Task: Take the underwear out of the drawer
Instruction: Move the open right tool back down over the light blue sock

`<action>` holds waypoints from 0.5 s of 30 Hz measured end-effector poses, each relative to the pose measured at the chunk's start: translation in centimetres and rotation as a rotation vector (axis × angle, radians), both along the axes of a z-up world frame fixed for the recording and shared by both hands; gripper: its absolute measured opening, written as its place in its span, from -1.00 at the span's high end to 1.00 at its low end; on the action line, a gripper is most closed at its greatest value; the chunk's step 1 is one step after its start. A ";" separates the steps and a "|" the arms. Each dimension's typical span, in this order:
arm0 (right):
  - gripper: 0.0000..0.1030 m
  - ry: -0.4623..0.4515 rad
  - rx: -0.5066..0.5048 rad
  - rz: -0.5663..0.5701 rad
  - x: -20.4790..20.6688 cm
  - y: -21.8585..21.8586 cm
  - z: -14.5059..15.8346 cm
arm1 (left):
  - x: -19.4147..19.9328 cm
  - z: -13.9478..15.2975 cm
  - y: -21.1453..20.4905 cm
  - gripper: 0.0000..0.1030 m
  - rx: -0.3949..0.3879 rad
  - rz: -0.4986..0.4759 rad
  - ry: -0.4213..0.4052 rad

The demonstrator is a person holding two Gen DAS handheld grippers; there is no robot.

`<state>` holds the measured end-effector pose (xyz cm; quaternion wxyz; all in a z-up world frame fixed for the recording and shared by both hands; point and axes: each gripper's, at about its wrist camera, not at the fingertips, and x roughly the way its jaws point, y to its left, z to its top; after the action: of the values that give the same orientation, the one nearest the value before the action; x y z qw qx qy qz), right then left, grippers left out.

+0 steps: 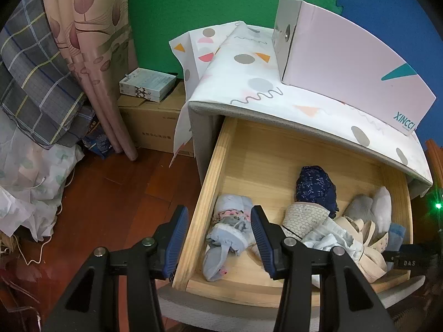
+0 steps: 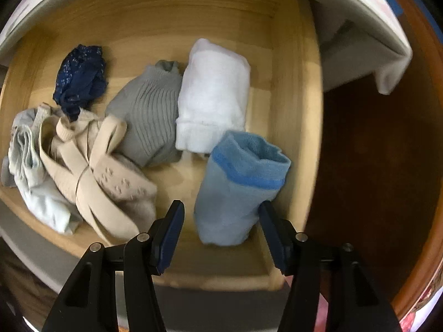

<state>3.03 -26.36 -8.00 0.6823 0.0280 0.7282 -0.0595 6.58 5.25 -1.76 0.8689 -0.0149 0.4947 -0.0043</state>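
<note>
Pink box [image 1: 357,63] reads "XINCCI" — both tools, left [image 1: 218,238] and right [image 2: 221,235], apart over drawer [image 1: 210,182].

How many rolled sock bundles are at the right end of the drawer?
3: grey bundle beside the white bundle; blue bundle nearest the front, between the right gripper fingers. More may hide under the clothes pile.

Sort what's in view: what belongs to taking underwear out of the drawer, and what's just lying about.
Job:
drawer
navy underwear
beige underwear
pale blue underwear
right gripper

Lying about:
pink box
cardboard box
curtain
blue rolled sock
</note>
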 end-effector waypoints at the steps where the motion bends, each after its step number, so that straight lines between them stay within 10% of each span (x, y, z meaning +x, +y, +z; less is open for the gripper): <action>1: -0.06 -0.008 0.014 0.001 0.4 -0.1 -0.1 | 0.1 0.0 0.0 0.06 0.000 0.001 0.001; 15: -0.11 0.003 -0.020 -0.032 3.3 -1.4 -2.6 | 0.3 -0.3 0.2 0.06 -0.017 0.005 0.024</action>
<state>6.35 -27.79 -10.55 0.6804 0.0330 0.7279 -0.0777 6.85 5.48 -2.03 0.8627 -0.0234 0.5051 -0.0063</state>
